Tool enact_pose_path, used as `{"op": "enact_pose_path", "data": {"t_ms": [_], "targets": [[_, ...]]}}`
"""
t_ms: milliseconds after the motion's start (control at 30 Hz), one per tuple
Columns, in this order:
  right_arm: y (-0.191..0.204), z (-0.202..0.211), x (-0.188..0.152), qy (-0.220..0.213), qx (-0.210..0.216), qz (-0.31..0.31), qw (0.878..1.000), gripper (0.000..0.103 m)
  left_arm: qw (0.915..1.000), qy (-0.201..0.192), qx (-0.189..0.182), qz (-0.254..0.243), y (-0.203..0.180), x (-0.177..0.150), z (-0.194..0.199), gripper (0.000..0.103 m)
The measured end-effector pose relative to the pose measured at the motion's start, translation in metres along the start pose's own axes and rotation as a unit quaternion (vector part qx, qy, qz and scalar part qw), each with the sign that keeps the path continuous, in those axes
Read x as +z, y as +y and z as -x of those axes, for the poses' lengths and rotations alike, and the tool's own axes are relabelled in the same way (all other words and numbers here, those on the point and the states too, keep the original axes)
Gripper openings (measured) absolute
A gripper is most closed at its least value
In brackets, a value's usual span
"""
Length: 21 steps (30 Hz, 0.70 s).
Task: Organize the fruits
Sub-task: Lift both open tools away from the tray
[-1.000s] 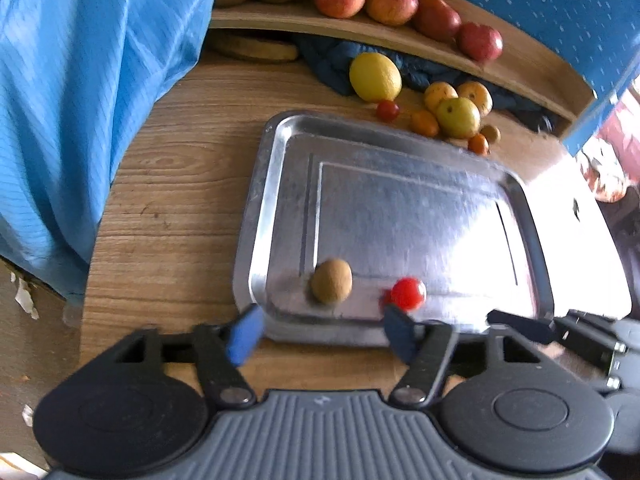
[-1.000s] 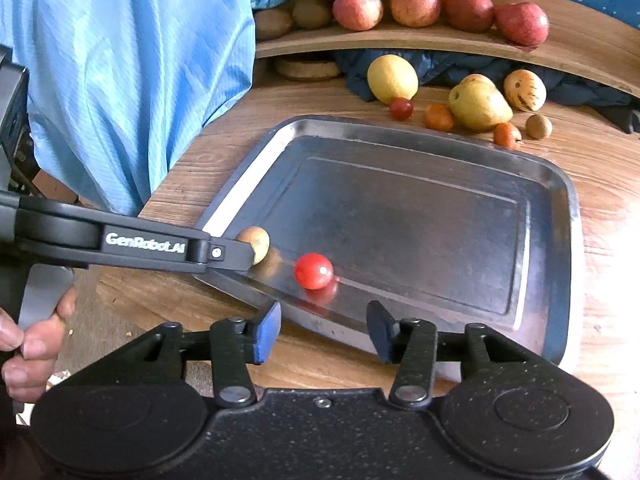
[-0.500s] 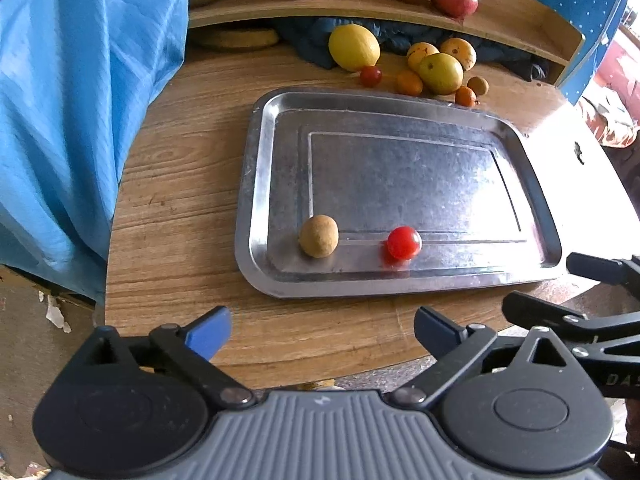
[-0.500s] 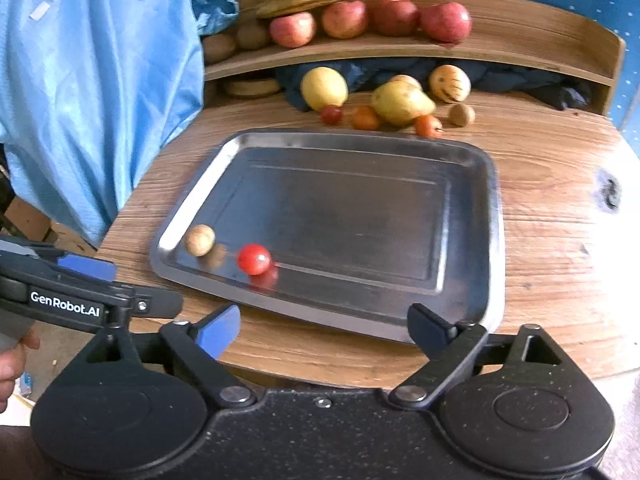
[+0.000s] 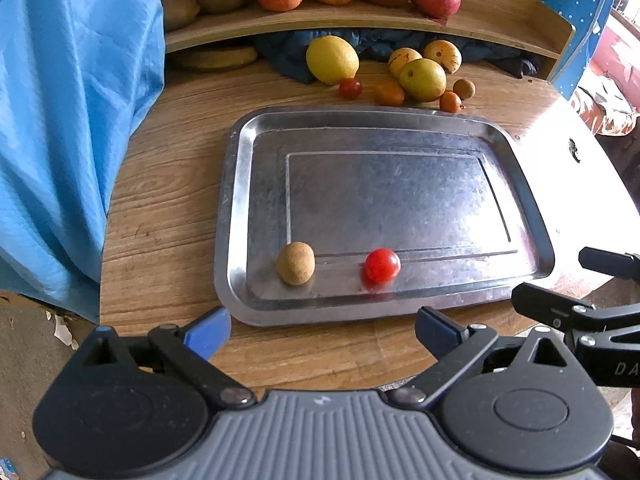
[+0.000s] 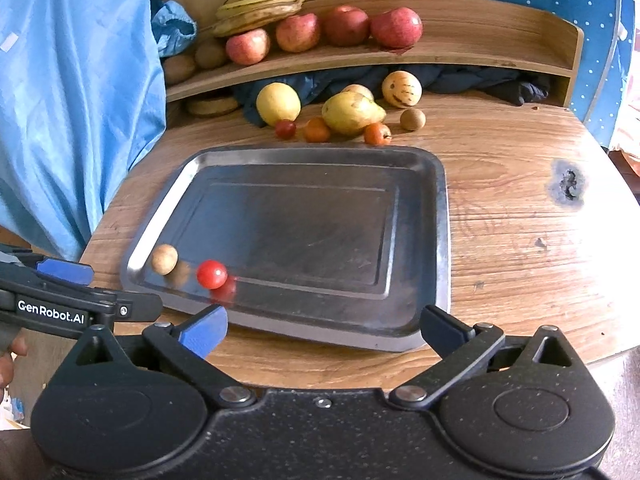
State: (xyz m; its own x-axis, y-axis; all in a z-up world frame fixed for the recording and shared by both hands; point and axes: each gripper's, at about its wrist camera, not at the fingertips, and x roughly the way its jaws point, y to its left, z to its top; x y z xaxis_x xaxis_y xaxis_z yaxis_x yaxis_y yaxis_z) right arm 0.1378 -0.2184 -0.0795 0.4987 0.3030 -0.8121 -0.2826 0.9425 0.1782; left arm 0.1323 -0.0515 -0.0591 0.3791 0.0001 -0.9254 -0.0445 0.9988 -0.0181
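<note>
Both the left claw (image 5: 322,330) and the right claw (image 6: 324,330) were released and empty, the right's jaws being spread wider. The cherry tomato (image 5: 382,265) and brown fruit (image 5: 295,263) lay unrestrained on the tray (image 5: 400,120); they could be rolled off if it were bumped.

A rectangular tray of shiny, lightly scuffed metal (image 5: 384,128) lies on a round table of matt brown wood with visible grain (image 5: 160,200). On the tray sit a small, glossy, smooth red tomato (image 5: 382,265) and a dull, rough-skinned tan round fruit (image 5: 295,263). A light blue cloth with a faint sheen and soft folds (image 5: 72,120) hangs beside the table. Behind stands a curved shelf of smooth pale wood (image 6: 460,54)
</note>
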Motion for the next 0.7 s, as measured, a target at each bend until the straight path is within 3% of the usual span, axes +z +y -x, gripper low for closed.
{"op": "enact_pose_path", "data": {"t_ms": [700], "targets": [[-0.001, -0.025, 0.051, -0.022, 0.0, 0.008, 1.0, 0.102, 0.9997, -0.02, 0.006, 0.013, 0.022, 0.055, -0.019, 0.102]]}}
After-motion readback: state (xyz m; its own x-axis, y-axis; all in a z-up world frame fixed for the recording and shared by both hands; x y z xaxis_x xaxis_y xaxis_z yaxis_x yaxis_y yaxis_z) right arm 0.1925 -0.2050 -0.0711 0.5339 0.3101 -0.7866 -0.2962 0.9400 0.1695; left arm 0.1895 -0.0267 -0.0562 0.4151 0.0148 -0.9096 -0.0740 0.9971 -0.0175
